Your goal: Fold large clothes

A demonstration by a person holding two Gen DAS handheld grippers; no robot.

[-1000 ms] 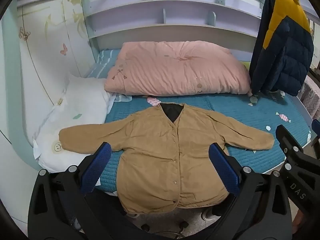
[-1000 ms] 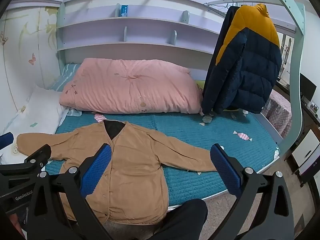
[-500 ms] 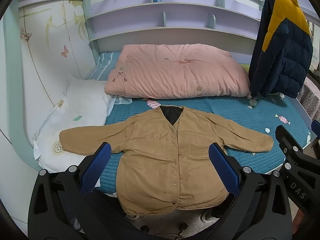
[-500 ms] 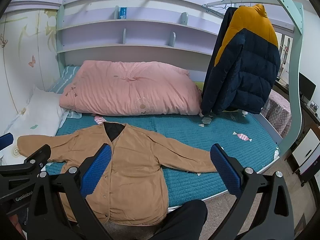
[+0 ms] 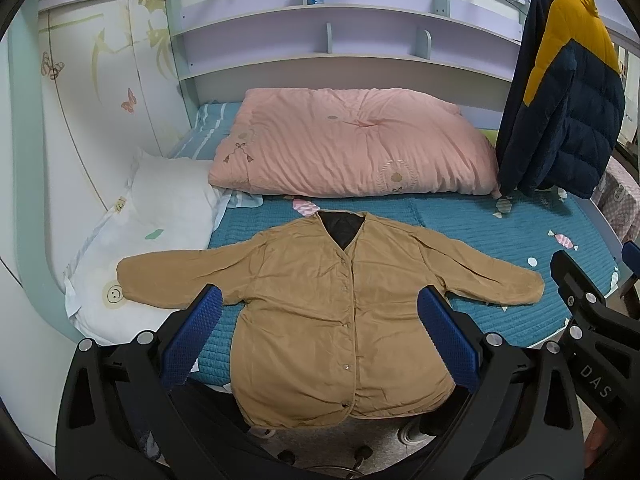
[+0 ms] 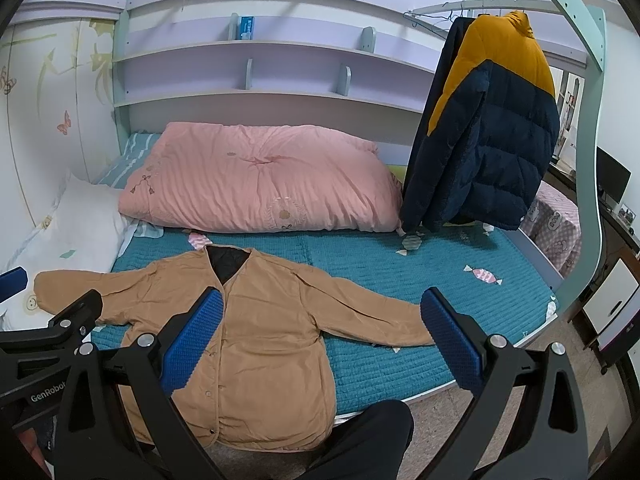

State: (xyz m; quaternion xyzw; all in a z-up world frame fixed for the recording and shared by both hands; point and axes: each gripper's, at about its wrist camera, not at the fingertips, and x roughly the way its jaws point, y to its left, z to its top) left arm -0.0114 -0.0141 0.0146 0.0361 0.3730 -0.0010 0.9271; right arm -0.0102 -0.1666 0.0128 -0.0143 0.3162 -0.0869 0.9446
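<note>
A tan button-front jacket (image 5: pixel 336 304) lies flat, front up, on the teal bed (image 5: pixel 480 224), both sleeves spread out sideways and its hem hanging over the front edge. It also shows in the right wrist view (image 6: pixel 264 328). My left gripper (image 5: pixel 320 336) is open and empty, held back from the bed in front of the jacket's hem. My right gripper (image 6: pixel 324 340) is open and empty, in front of the jacket's right sleeve (image 6: pixel 372 316). Each gripper sees the other at the frame's edge.
A pink duvet (image 5: pixel 352 148) lies at the back of the bed and a white pillow (image 5: pixel 152 236) at the left under the left sleeve's cuff. A navy and yellow puffer coat (image 6: pixel 488 132) hangs at the right. Shelves (image 5: pixel 320 44) line the back wall. My dark-trousered knee (image 6: pixel 360 436) is below.
Both views have tilted up slightly, so the jacket and bed sit a little lower in frame. Both grippers stay open and the jacket has not moved.
</note>
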